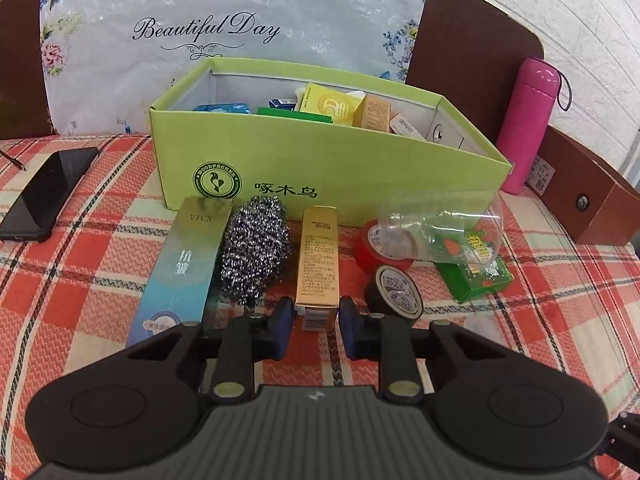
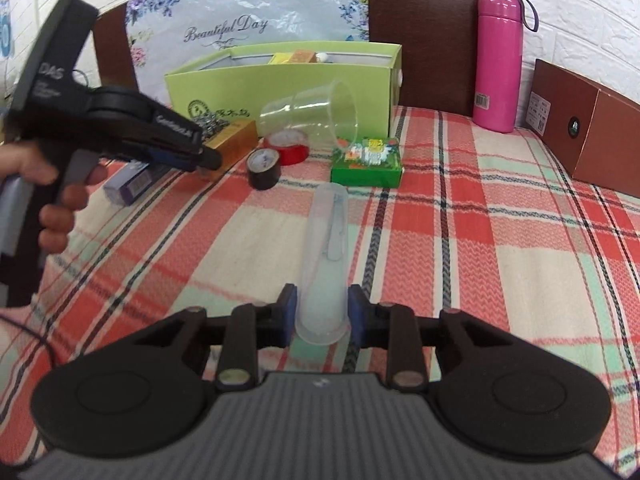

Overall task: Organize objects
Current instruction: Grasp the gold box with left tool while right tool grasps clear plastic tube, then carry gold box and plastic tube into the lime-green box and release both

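A green cardboard box [image 1: 280, 168] [image 2: 248, 88] holding several small packages stands at the back of the plaid bed. In front of it lie a long blue carton [image 1: 180, 272], a steel scourer [image 1: 256, 248], a gold carton [image 1: 318, 256] [image 2: 234, 140], red tape [image 1: 380, 256], black tape [image 1: 394, 292] [image 2: 264, 168], a clear plastic cup [image 1: 444, 232] [image 2: 316, 112] on its side and a green soap box [image 1: 476, 276] [image 2: 368, 160]. My left gripper [image 1: 316, 320] straddles the near end of the gold carton, its pads close to its sides. My right gripper [image 2: 322, 312] is shut on a frosted translucent tube [image 2: 326, 256].
A black phone [image 1: 48, 192] lies at the left. A pink flask [image 1: 528, 124] [image 2: 498, 60] and a brown box [image 1: 588, 196] [image 2: 580, 120] stand at the right by the headboard. A flowered plastic bag [image 1: 224, 32] leans behind the green box.
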A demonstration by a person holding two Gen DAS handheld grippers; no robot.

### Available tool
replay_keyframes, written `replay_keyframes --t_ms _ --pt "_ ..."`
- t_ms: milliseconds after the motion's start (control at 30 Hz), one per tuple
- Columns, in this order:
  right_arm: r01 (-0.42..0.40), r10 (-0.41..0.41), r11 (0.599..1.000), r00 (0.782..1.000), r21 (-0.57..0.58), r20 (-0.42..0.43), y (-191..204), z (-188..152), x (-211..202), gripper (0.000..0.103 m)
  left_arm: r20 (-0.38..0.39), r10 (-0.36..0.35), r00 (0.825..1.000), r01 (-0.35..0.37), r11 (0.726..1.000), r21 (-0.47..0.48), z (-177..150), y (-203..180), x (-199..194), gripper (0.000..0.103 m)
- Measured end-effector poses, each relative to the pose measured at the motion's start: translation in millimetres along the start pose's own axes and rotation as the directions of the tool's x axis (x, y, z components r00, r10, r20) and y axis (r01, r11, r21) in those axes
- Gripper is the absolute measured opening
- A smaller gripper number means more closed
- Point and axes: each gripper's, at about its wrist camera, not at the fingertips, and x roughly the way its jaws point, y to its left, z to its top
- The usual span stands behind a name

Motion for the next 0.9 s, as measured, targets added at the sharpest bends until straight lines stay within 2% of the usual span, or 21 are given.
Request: replay_keyframes --t_ms 133,300,433,467,533,567,600,667,733,800,900 --pt "-0.023 0.023 1.0 1.0 -0.016 -0.02 3 -11 -15 0.027 -0.012 -0.001 1.0 0.002 1.0 0.031 -17 1 -21 0.025" --pt "-0.045 0.043 0.998 0.998 -0.039 -0.047 4 -20 -30 0.027 -0.061 -0.001 0.998 0.008 0.995 0.103 -52 -5 -67 0.025" --pt "-0.055 0.052 0.997 0.997 -0.051 -0.057 7 -23 -35 0.029 -0.093 -0.015 0.996 0.024 0.995 0.095 -73 -4 -92 0.025" --pt "-0.054 0.051 0.997 0.997 -0.054 -0.058 7 -21 -33 0.03 -0.09 -0.009 0.996 0.017 0.996 0.087 -73 -4 -93 0.028" --pt "-0.048 0.045 0.997 0.997 -0.065 -0.056 8 -17 -29 0.033 -0.069 0.0 0.998 0.005 0.997 0.077 -69 -3 -91 0.044" --pt "-0.046 0.042 0.997 0.998 -0.07 -0.053 9 -15 -28 0.033 -0.06 0.017 0.998 -0.013 0.997 0.071 -66 -3 -89 0.058" --pt "-0.047 0.043 0.996 0.998 -0.072 -0.047 8 -13 -26 0.034 -0.043 0.034 0.998 -0.031 0.997 0.068 -62 -5 -87 0.06" --pt "-0.044 0.041 0.997 0.998 -0.067 -0.043 7 -8 -22 0.035 -0.033 0.038 0.999 -0.035 0.995 0.095 -55 -8 -80 0.06" --pt "-0.046 0.044 0.997 0.998 -0.066 -0.043 7 -4 -18 0.035 -0.058 0.029 0.998 -0.022 0.993 0.118 -50 -11 -71 0.058" --pt "-0.047 0.043 0.996 0.998 -0.072 -0.048 8 -1 -13 0.035 -0.088 0.019 0.996 -0.007 0.991 0.131 -48 -12 -65 0.045" --pt "-0.045 0.042 0.996 0.998 -0.074 -0.052 8 1 -10 0.035 -0.118 0.007 0.993 0.008 0.991 0.133 -50 -13 -63 0.04"
